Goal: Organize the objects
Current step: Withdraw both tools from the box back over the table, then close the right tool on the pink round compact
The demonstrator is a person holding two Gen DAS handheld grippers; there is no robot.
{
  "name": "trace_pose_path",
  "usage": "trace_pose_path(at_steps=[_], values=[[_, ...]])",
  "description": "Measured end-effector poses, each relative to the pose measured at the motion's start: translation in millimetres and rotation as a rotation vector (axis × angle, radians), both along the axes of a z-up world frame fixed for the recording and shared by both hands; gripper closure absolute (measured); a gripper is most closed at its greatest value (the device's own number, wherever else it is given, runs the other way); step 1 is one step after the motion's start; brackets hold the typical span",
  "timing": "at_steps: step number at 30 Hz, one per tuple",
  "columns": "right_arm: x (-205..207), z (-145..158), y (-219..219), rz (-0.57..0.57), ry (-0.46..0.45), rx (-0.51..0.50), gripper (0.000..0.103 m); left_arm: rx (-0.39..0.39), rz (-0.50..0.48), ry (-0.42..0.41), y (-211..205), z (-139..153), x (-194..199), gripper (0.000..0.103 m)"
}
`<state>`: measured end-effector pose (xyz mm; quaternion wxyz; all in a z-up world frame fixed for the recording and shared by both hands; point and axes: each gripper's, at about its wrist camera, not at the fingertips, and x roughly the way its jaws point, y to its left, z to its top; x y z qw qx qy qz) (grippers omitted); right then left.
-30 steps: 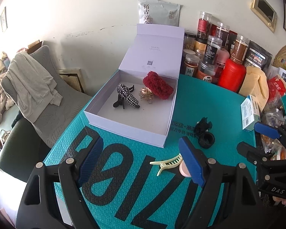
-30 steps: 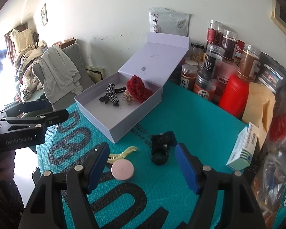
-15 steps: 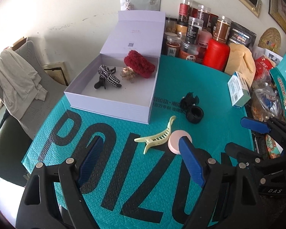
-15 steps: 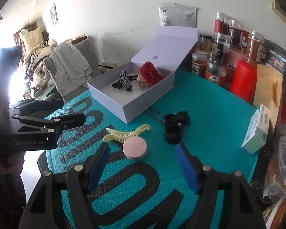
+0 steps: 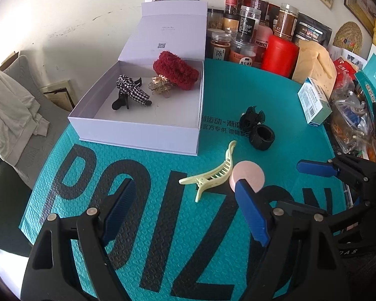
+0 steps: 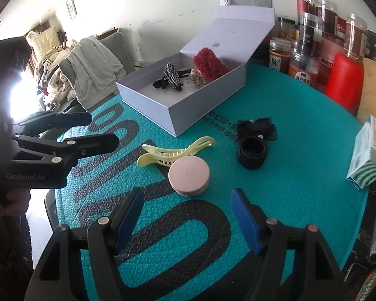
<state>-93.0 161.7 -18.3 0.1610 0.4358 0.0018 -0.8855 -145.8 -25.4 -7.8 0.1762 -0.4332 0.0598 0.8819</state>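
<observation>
- White box (image 5: 137,131): 3 hair pieces inside (judged done).
- Ahead of the fingers on the worktop (image 6: 300,130): yellow claw clip (image 6: 173,151), pink compact (image 6: 189,175), 2 black hair ties (image 6: 253,145) left.
- Left gripper (image 5: 185,210), right gripper (image 6: 190,219): fingers spread, empty.

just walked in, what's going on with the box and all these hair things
A person is tidying hair accessories into the open white box. Both the left claw and right claw hover open, holding nothing. A yellow hair clip, a pink round case and black hair ties lie on the teal mat.

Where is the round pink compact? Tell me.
The round pink compact lies on the teal mat, touching the pale yellow claw clip, just ahead of the right gripper.
</observation>
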Motion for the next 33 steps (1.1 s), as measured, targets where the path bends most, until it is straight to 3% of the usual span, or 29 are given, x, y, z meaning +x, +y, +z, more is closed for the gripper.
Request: trace_pose_path(at_steps=[9, 14, 22, 24, 26, 33], values=[[-31, -25, -8, 0.008, -0.042, -0.018, 0.031, -0.009, -0.082, -0.049, 12, -31, -30, 0.022], [-41, -33, -14, 0.016, -0.046, -0.004, 0.031, -0.047, -0.104, -0.032, 16, -49, -43, 0.022], [-50, -42, -15, 0.022, -0.042, 0.005, 0.031, -0.040, -0.131, -0.044, 23, -65, -61, 0.022], [-51, -45, -14, 0.017, -0.038, 0.013, 0.035, -0.039, -0.144, -0.058, 27, -70, -65, 0.022], [-51, -46, -13, 0.031, -0.030, -0.005, 0.050, -0.006, -0.166, -0.065, 29, -72, -66, 0.022], [-46, -46, -8, 0.030, -0.028, 0.011, 0.050, 0.039, -0.200, -0.099, 34, -76, -65, 0.020]])
